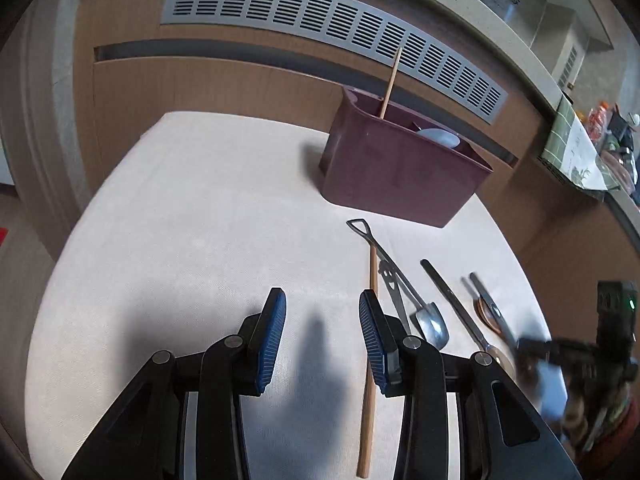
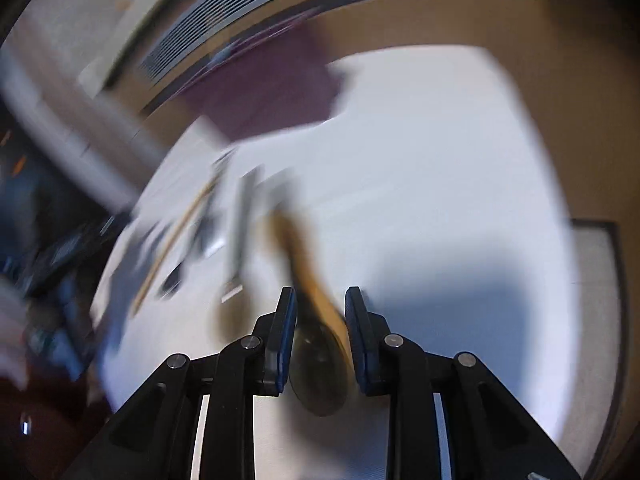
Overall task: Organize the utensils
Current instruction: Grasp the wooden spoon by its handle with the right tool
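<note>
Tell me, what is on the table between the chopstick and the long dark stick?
In the left wrist view, a metal spoon lies between the chopstick and the dark stick.

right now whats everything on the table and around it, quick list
caddy: 1, maroon, far side of table
chopstick in caddy: 1, wooden, leaning upright
pale spoon: 1, light blue, inside caddy
loose chopstick: 1, wooden, flat on table
metal utensils: several, silver, right of it
wooden spoon: 1, brown, between right fingers
table: 1, white cloth
vent: 1, grey, behind
left gripper: open, nothing held
right gripper: around spoon, view blurred
</note>
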A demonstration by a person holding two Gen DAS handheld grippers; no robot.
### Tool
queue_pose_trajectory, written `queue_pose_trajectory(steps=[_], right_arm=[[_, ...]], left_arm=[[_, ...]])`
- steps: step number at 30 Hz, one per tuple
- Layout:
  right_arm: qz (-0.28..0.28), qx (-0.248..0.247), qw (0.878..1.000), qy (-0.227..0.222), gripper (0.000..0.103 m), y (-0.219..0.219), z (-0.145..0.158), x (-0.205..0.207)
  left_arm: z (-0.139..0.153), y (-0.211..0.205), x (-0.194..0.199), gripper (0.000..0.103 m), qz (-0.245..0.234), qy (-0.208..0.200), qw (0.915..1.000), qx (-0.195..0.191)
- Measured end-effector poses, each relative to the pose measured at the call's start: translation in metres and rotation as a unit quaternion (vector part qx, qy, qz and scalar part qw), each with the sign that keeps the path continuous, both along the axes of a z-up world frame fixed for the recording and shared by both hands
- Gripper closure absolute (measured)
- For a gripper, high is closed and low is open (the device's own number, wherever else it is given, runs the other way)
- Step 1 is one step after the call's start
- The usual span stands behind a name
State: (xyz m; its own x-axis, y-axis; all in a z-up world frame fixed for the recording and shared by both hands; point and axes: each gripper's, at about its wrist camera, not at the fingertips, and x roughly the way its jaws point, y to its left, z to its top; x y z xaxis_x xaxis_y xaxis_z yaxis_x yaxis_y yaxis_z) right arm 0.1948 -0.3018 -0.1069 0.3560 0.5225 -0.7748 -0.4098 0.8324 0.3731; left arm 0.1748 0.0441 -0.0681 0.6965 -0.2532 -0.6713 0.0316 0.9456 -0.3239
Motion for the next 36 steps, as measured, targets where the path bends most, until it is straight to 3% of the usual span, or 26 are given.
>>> queue_pose_trajectory(steps=[2, 4, 6, 11, 18, 21, 27, 33, 36], right_arm=[[0.051, -0.007, 0.999, -0.016, 0.080, 0.023, 0.006, -0.010], [0.060, -0.046, 0.996, -0.057, 0.081, 0.037, 0.013, -0.012], [0.039, -0.073, 0.994, -0.075, 0.080, 0.041, 0.015, -0.005], [-0.040, -0.064, 0.994, -0.074, 0.079, 0.024, 0.013, 0.015], [-0.070, -0.068, 0.991, -0.090, 0.079, 0.019, 0.012, 0.017], [-0.087, -0.092, 0.988, -0.088, 0.079, 0.019, 0.007, 0.024], [-0.039, -0.072, 0.993, -0.086, 0.079, 0.048, 0.004, 0.029], [-0.028, -0.117, 0.988, -0.098, 0.079, 0.069, 0.002, 0.031], [-0.023, -0.140, 0.985, -0.101, 0.074, 0.078, 0.001, 0.028]], left_arm=[[0.000, -0.001, 0.001, 0.064, -0.006, 0.005, 1.0000, 0.003], [0.000, -0.004, 0.002, 0.064, -0.011, 0.007, 0.9999, 0.004], [0.001, -0.004, 0.003, 0.064, -0.014, 0.009, 0.9999, 0.001], [-0.004, -0.005, 0.002, 0.064, -0.016, 0.018, 0.9997, 0.000], [-0.009, -0.008, 0.003, 0.064, -0.021, 0.031, 0.9993, -0.001], [-0.009, -0.011, 0.003, 0.064, -0.024, 0.034, 0.9991, 0.000], [-0.009, -0.016, 0.003, 0.064, -0.032, 0.038, 0.9987, 0.004], [-0.011, -0.013, 0.004, 0.064, -0.029, 0.041, 0.9987, 0.001], [-0.012, -0.016, 0.004, 0.064, -0.034, 0.042, 0.9985, 0.000]])
